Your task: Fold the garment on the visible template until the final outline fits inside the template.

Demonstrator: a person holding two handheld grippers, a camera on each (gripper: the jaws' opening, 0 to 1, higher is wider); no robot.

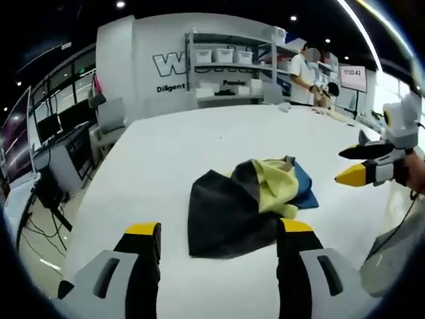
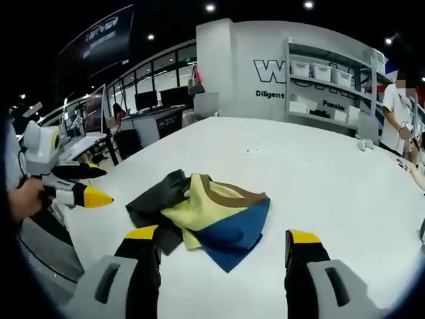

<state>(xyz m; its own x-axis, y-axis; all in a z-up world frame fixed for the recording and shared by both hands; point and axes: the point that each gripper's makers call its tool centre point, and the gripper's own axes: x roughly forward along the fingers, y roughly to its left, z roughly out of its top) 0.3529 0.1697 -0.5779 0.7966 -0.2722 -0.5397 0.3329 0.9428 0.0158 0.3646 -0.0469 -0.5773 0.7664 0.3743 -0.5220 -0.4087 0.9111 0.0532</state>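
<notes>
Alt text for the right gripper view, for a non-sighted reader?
A crumpled garment in yellow, blue, brown and dark grey lies on a white table, ahead of the open right hand-held gripper. The left hand-held gripper enters at left.

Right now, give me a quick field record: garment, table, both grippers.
garment: crumpled heap, dark grey, yellow, blue and brown panels, not folded
surface: white table
template: cannot tell, no outline seen
left gripper: open, just short of the garment, holding nothing
right gripper: open, near the garment, holding nothing
background: shelving with bins
</notes>
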